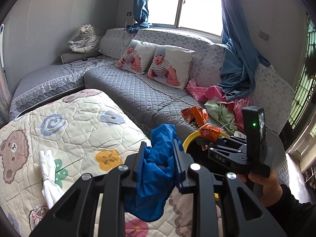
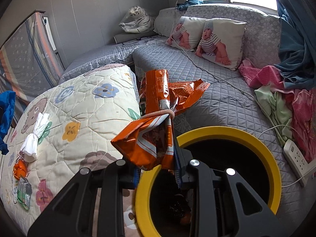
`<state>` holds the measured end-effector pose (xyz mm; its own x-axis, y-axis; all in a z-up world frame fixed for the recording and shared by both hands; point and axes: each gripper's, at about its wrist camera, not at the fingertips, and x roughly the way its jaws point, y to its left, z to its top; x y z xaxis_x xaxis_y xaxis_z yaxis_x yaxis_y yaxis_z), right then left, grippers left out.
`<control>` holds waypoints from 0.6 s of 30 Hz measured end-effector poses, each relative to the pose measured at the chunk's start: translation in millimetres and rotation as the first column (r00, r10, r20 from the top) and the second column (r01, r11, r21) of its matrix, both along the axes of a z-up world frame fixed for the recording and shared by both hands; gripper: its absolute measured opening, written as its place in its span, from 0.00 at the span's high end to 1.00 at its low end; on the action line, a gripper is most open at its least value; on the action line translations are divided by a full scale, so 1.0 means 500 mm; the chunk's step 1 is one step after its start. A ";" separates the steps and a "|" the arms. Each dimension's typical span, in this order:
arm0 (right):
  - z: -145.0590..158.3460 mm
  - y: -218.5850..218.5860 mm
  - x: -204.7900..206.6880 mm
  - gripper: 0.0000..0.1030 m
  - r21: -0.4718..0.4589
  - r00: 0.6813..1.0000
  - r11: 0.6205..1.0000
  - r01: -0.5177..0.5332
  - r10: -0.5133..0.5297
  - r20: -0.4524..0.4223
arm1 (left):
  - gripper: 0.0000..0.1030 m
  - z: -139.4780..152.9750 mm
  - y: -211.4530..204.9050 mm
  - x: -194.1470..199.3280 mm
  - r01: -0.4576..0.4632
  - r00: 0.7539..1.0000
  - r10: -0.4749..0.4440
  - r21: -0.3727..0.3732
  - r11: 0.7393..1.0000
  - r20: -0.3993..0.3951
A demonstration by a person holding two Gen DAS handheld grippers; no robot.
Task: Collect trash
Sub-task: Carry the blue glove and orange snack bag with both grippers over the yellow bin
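My left gripper (image 1: 159, 144) is shut on a crumpled blue plastic bag (image 1: 158, 169), held over a cartoon-print quilt (image 1: 79, 122). To its right, a hand holds my right gripper (image 1: 205, 144), which is shut on an orange snack bag (image 1: 197, 116). In the right wrist view the right gripper (image 2: 156, 164) pinches the lower part of the orange snack bag (image 2: 156, 102), which is tied with a rubber band. It hangs above the left rim of a yellow-rimmed black bin (image 2: 227, 132). Some dark scraps lie inside the bin. The blue bag (image 2: 7, 106) shows at the far left edge.
On the quilt (image 2: 88, 106) lie a twisted white tissue (image 2: 35, 136), a small orange wrapper (image 2: 19, 168) and a green packet (image 2: 24, 194). The grey sofa (image 2: 197, 75) carries two cushions, pink and green cloths (image 2: 276, 98), a cable and a white power strip (image 2: 296, 158).
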<state>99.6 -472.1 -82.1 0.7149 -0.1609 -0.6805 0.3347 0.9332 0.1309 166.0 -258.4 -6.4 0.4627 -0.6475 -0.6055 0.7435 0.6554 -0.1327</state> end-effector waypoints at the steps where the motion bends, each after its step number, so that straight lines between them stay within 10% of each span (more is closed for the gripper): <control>1: -0.002 -0.005 -0.004 0.75 -0.001 1.000 1.000 0.006 -0.006 -0.002 | 0.77 -0.002 -0.008 -0.001 0.007 1.000 -0.007 0.003 1.000 0.000; 18: -0.045 -0.090 -0.065 0.75 0.012 0.993 0.994 0.107 -0.107 -0.055 | 0.77 -0.028 -0.120 -0.019 0.099 0.995 -0.098 0.030 0.995 -0.015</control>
